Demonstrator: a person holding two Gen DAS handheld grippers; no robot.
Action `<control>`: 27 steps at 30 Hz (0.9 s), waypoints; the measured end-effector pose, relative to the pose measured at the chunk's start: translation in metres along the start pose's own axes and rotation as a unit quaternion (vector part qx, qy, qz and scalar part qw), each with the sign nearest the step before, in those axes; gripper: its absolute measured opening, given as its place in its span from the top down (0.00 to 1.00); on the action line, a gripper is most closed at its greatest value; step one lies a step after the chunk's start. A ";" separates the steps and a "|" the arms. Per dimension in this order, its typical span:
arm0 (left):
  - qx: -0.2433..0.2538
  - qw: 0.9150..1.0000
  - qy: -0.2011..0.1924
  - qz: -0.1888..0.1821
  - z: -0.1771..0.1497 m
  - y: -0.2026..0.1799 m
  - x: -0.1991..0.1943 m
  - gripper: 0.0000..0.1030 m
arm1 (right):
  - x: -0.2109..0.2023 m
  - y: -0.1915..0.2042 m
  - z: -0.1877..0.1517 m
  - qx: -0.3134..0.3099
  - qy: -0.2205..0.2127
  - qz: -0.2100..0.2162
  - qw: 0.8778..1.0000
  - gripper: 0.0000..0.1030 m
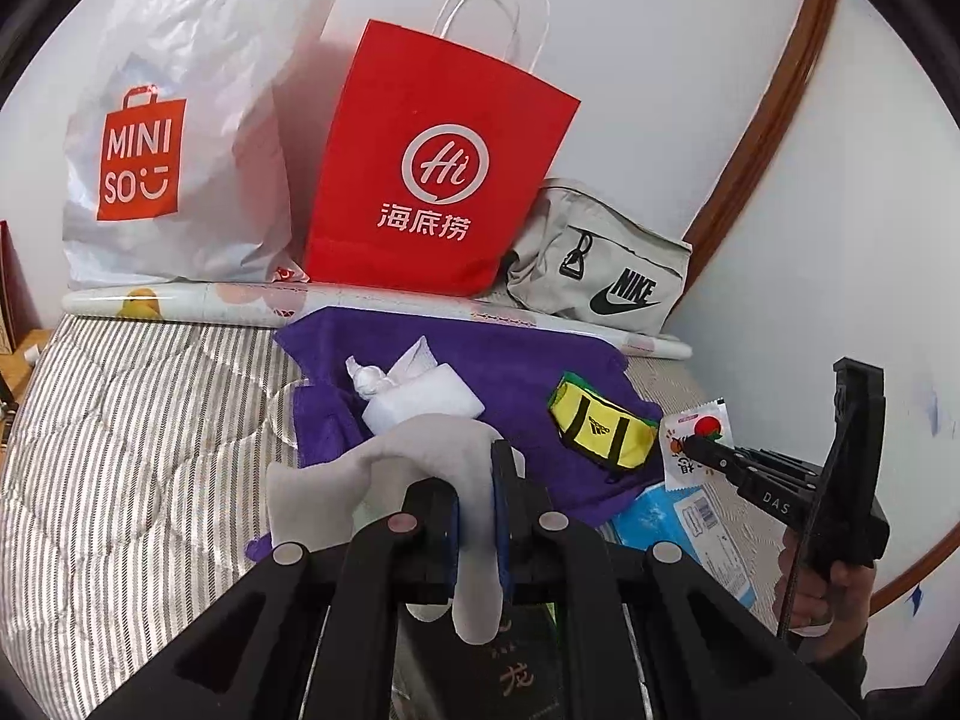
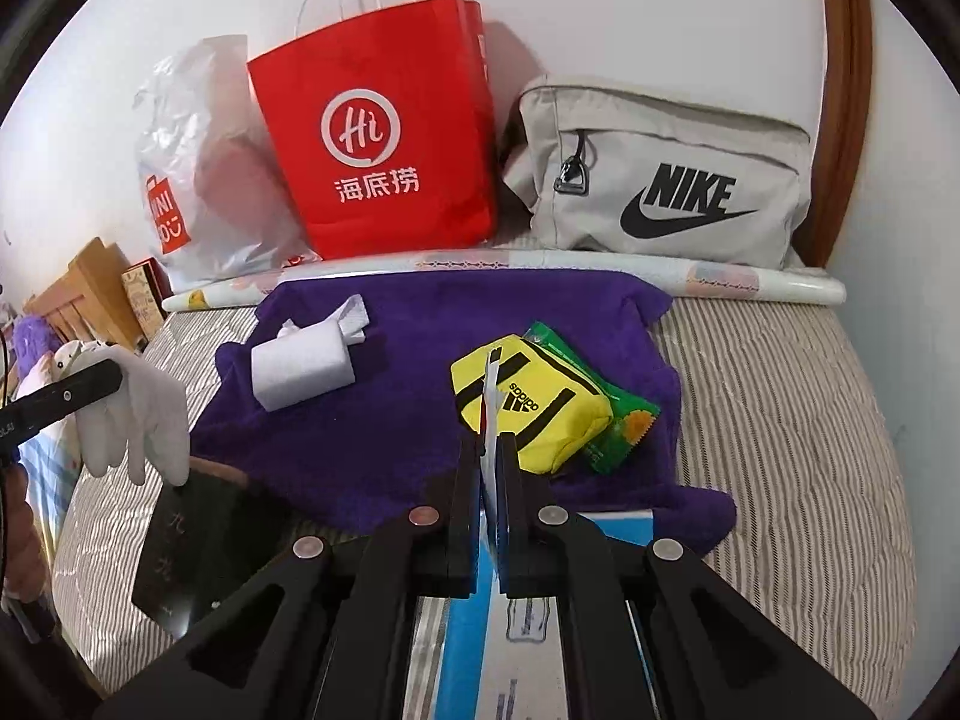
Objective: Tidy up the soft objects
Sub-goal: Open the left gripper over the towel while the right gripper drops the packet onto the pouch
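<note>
My left gripper [image 1: 475, 468] is shut on a white glove [image 1: 336, 480] and holds it above the striped bed; it shows from the side in the right wrist view [image 2: 102, 381], the glove [image 2: 138, 420] hanging from it. My right gripper [image 2: 493, 450] is shut on a small white snack packet [image 2: 491, 396], seen edge-on; the left wrist view shows that packet [image 1: 696, 441] in the right gripper [image 1: 690, 444]. A purple towel [image 2: 390, 408] lies on the bed with a white cloth bundle [image 2: 306, 366], a yellow Adidas pouch [image 2: 534, 408] and a green packet [image 2: 624, 426] on it.
Along the wall stand a white Miniso plastic bag [image 1: 180, 138], a red paper bag [image 1: 438, 168] and a grey Nike bag [image 2: 660, 180], behind a rolled white sheet [image 2: 720, 279]. A black box [image 2: 192, 546] and a blue box [image 1: 678, 522] lie near the front. Wooden furniture [image 2: 84, 300] stands at left.
</note>
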State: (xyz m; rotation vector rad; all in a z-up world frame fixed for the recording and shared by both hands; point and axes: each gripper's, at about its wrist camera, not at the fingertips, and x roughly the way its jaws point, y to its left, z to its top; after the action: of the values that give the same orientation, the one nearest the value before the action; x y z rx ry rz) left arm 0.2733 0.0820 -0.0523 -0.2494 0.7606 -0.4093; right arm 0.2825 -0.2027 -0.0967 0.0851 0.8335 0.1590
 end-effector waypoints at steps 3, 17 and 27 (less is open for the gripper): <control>-0.004 1.000 -0.001 -0.002 0.007 -0.001 0.007 0.91 | 0.005 -0.005 0.004 -0.001 0.001 0.000 1.000 0.96; -0.005 1.000 0.011 -0.013 0.033 -0.034 0.062 0.91 | 0.045 -0.013 0.036 -0.045 0.030 0.036 0.998 0.96; -0.030 0.997 0.070 0.027 0.024 -0.020 0.115 0.91 | 0.094 -0.013 0.043 -0.089 0.084 0.073 0.990 0.96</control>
State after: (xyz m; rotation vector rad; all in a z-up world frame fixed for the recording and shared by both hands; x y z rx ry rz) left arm 0.3600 0.0147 -0.0990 -0.2580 0.9167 -0.3551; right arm 0.3776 -0.1997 -0.1382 -0.0351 0.9769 0.3820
